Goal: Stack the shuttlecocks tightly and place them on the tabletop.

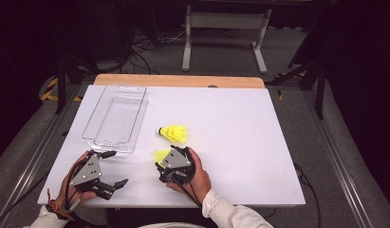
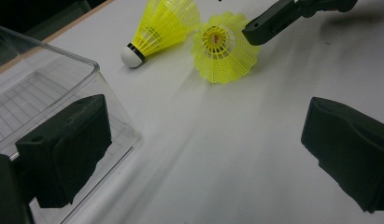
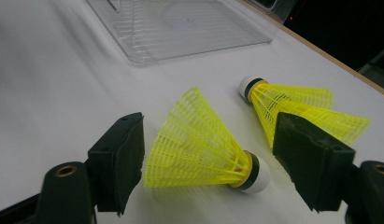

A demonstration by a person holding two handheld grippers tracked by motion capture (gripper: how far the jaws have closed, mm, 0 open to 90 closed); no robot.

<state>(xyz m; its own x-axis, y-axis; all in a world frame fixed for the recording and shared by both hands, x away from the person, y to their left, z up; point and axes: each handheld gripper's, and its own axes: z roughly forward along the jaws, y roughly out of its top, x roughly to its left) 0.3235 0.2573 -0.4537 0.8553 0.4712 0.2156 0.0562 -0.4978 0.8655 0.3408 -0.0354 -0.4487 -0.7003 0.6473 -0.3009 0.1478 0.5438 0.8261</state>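
Observation:
Two yellow shuttlecocks lie on the white table (image 1: 240,142). The nearer shuttlecock (image 3: 199,144) lies on its side between the jaws of my right gripper (image 3: 213,154). Its skirt is close to the left jaw, and a gap separates its white cork from the right jaw, so the gripper is open. From above, that shuttlecock (image 1: 160,155) peeks out just ahead of the right gripper (image 1: 166,160). The second shuttlecock (image 1: 174,132) rests a little farther back, untouched. My left gripper (image 1: 114,168) stands open and holds nothing, beside the near corner of a clear plastic tray (image 1: 114,118).
The clear tray (image 2: 49,84) is close to the left jaw in the left gripper view. The same view has both shuttlecocks (image 2: 224,49) and one of the right gripper's fingers (image 2: 273,21). A wooden strip (image 1: 178,80) edges the table's far side. Frames and cables stand on the floor beyond.

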